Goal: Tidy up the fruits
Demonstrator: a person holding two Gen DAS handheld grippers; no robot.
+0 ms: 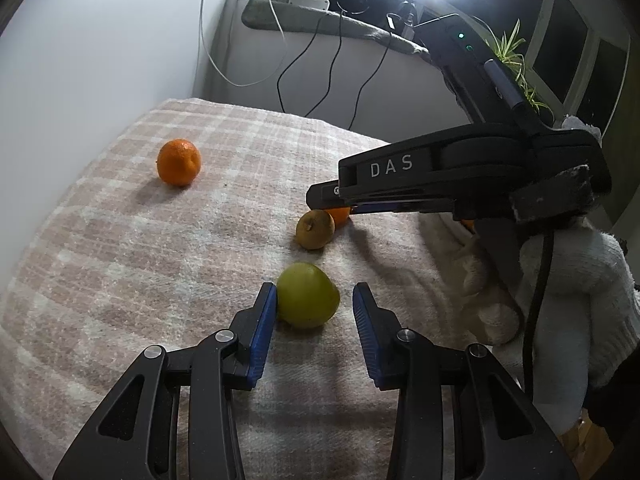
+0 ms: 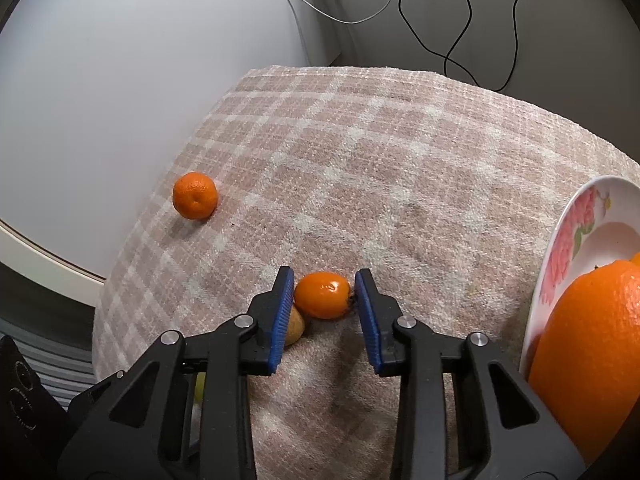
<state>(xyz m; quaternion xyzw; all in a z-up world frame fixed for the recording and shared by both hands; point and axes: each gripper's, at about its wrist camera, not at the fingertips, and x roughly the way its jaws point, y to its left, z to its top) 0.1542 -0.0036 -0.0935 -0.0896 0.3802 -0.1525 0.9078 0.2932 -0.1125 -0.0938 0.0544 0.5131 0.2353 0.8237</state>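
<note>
Right wrist view: right gripper [image 2: 322, 300] fingers sit apart around the small orange fruit [image 2: 322, 294], lower middle of frame, not pinching yet. It's smooth and could squirt out, bumping the brownish fruit [image 2: 295, 330] touching it.

A home room: a plaid blanket [image 1: 160, 280] beneath a windowsill [image 1: 320, 20] holding a potted plant [image 1: 516, 56] and charger cables.

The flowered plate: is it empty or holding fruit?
Holding fruit: a large orange sits on the plate.
</note>
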